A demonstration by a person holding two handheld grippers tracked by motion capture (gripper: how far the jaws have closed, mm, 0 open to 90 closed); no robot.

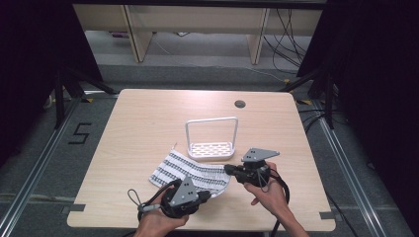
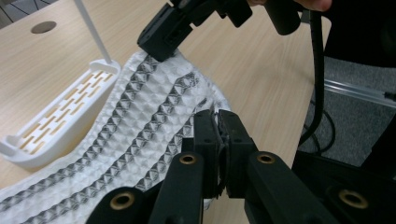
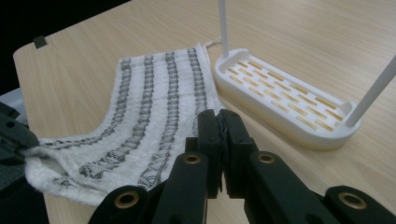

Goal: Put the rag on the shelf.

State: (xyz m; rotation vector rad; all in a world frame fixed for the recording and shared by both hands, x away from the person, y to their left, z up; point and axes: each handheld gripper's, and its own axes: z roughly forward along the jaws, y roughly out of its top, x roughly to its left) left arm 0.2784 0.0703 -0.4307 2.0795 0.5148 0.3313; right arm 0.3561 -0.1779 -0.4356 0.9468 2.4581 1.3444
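Nearest the high camera, at the bottom edge, a person's two bare forearms enter the scene, each hand holding a black two-jaw gripper over the near side of a light wooden table [image 1: 148, 118]. The left gripper [image 1: 209, 195] is clenched on the near edge of a white dishcloth [image 1: 190, 170] with dark grey woven stripes. In the left gripper view its two black jaws are pressed together, with the cloth's edge pinched between the tips. The right gripper [image 1: 228, 169] is likewise clamped on the cloth's right-hand corner; in the right gripper view its jaws meet on the hem, and the same gripper shows farther off in the left gripper view, biting the far corner of the cloth.

The dishcloth lies on the near middle of the table, its far part flat on the wood, its near edge raised at the two pinched corners and sagging slightly between them. Its waffle texture is clear in the left gripper view.

Just beyond the cloth stands a white plastic rack [image 1: 211, 149]: a slotted oval base with a thin rectangular hoop rising from its ends. The cloth's far edge lies just beside the base.

A round cable hole [image 1: 240, 104] sits near the table's far edge.
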